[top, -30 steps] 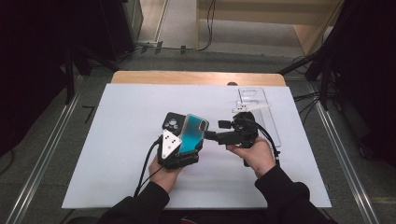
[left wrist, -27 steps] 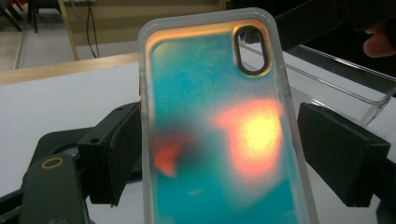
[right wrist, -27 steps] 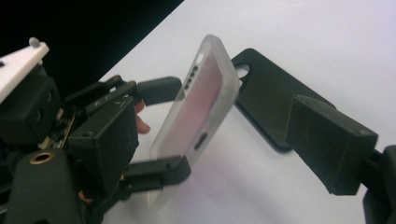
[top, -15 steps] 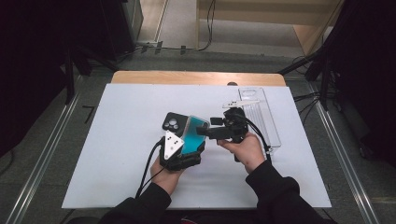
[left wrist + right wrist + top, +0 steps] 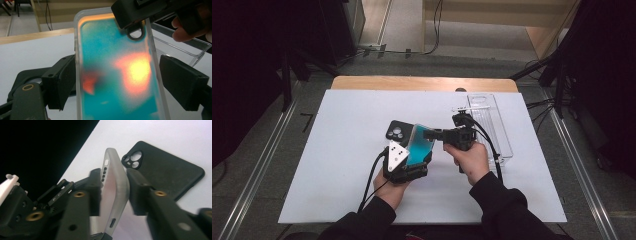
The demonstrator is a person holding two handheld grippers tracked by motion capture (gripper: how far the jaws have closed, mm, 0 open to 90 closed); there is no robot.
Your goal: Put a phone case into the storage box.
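Observation:
A phone [image 5: 419, 145] with a teal face sits in a frosted clear case and is held tilted above the table. My left gripper [image 5: 412, 160] is shut on its long sides; its pads [image 5: 61, 81] flank the teal face [image 5: 117, 75]. My right gripper [image 5: 432, 134] comes in from the right and is shut across the phone's top edge. In the right gripper view its pads [image 5: 137, 192] squeeze the frosted case edge [image 5: 115, 182], where port holes show. A black phone case [image 5: 396, 132] lies flat on the white mat just behind, also seen as the black case [image 5: 162, 172].
A clear plastic tray [image 5: 497, 125] stands on the mat's right side, behind my right hand. The white mat [image 5: 337, 150] covers most of the table, with a wooden strip [image 5: 422, 83] along the far edge. Cables trail from both grippers toward me.
My right gripper has moved left from beside the tray and shut over the phone's top edge. The left gripper holds the phone in nearly the same place.

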